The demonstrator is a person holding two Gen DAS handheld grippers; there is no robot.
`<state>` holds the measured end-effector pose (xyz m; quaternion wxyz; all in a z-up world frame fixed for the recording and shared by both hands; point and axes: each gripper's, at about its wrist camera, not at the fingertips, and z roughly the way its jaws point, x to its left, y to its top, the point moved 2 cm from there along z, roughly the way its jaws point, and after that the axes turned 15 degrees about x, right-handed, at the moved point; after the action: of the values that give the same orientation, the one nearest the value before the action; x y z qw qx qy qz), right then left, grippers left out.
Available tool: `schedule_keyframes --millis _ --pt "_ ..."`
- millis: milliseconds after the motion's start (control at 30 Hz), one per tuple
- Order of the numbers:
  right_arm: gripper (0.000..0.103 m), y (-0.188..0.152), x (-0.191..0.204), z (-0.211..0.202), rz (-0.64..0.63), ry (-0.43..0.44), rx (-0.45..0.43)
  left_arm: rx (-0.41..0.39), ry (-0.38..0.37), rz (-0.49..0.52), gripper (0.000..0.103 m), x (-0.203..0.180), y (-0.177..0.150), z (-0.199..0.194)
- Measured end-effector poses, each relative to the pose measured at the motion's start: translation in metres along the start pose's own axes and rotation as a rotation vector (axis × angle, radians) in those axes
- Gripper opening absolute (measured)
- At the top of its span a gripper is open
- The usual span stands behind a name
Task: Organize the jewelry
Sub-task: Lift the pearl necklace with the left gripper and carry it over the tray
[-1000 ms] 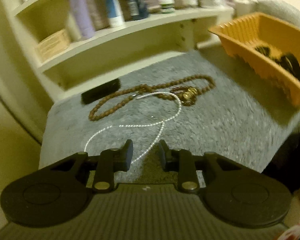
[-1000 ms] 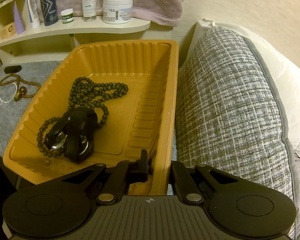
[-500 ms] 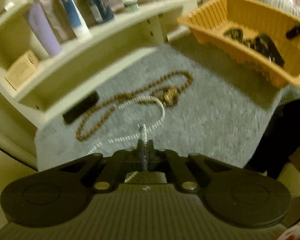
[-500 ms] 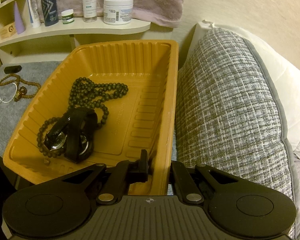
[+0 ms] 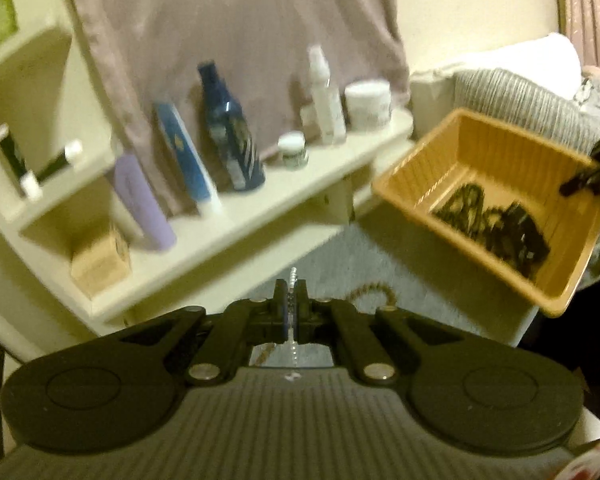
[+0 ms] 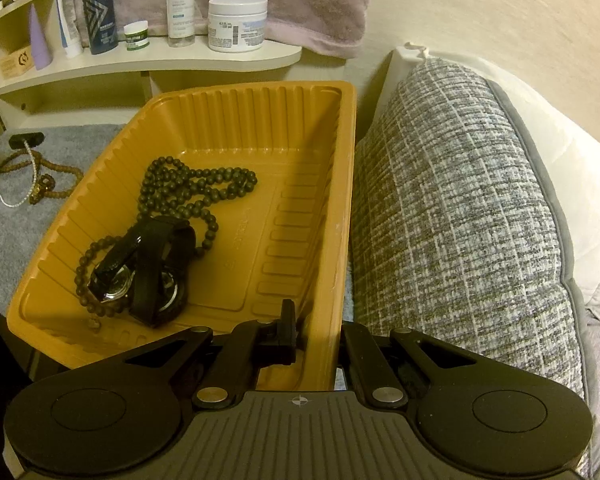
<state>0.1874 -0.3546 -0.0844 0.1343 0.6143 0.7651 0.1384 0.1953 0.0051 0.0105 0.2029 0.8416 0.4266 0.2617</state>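
My left gripper (image 5: 291, 300) is shut on a thin silver chain (image 5: 292, 278), raised above the grey mat (image 5: 384, 256). In the right wrist view the chain (image 6: 31, 168) rises from the mat at far left, beside a brown bead necklace (image 6: 58, 172). An orange tray (image 6: 236, 120) holds a dark bead necklace (image 6: 196, 184) and two black watches (image 6: 140, 276). My right gripper (image 6: 316, 336) is shut on the tray's near right wall, one finger inside and one outside. From the left wrist view the tray (image 5: 480, 148) sits right and further off.
A cream shelf (image 5: 260, 200) with bottles, tubes and jars stands behind the mat, a mauve towel (image 5: 240, 40) hanging above it. A small black object (image 6: 26, 140) lies at the mat's back. A grey woven cushion (image 6: 460, 220) presses against the tray's right side.
The left gripper went from open over the silver chain to shut on it, then rose with it, tipping its view up toward the shelf. The right gripper and tray stayed still.
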Motion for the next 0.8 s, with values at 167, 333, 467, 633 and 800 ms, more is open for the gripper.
schedule_keyframes --millis 167,333,467,633,800 --pt "0.004 0.0 0.0 0.0 -0.001 -0.002 -0.001 -0.053 -0.028 0.023 0.002 -0.001 0.026 -0.019" --pt "0.004 0.0 0.0 0.0 0.0 -0.001 -0.001 -0.092 -0.033 0.06 0.002 -0.007 0.054 -0.033" --pt "0.004 0.0 0.0 0.0 0.0 -0.001 -0.002 -0.125 -0.051 0.083 0.002 -0.013 0.074 -0.044" --pt "0.004 0.001 0.0 -0.001 0.0 0.0 -0.004 -0.176 -0.079 0.12 0.002 -0.027 0.098 -0.056" --pt "0.004 0.001 0.0 -0.002 -0.004 0.0 -0.007 -0.227 -0.119 0.165 0.002 -0.048 0.122 -0.064"
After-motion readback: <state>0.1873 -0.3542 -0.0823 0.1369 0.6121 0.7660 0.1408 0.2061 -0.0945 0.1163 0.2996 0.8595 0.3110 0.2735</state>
